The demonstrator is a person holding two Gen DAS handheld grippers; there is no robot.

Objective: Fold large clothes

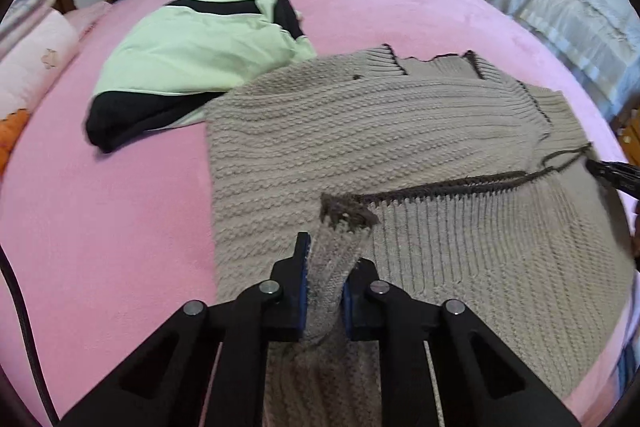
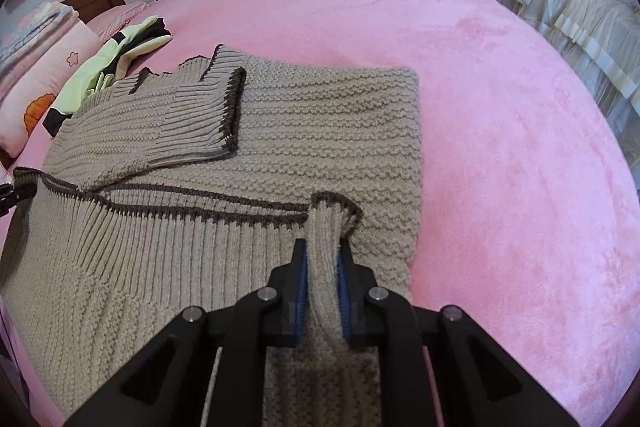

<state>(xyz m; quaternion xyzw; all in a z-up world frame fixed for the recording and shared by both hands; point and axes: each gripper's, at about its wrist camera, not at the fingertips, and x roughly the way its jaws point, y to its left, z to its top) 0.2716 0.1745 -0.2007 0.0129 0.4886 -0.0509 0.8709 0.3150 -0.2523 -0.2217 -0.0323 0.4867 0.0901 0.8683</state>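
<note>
Two claws pinch the ribbed, dark-trimmed hem of a chunky taupe knit sweater (image 2: 280, 131) — the left claw (image 1: 326, 291) clamped on one bunched corner, the right claw (image 2: 323, 287) on the other. That sweater lies spread on the bed's pink fleece blanket (image 2: 500, 107), one sleeve already laid across its chest. Holding both hem corners at once suggests the lower edge is meant to travel up toward the collar — evenly, without skewing. A pale-green and black jacket (image 1: 200, 55) sits beside it, just touching.
</note>
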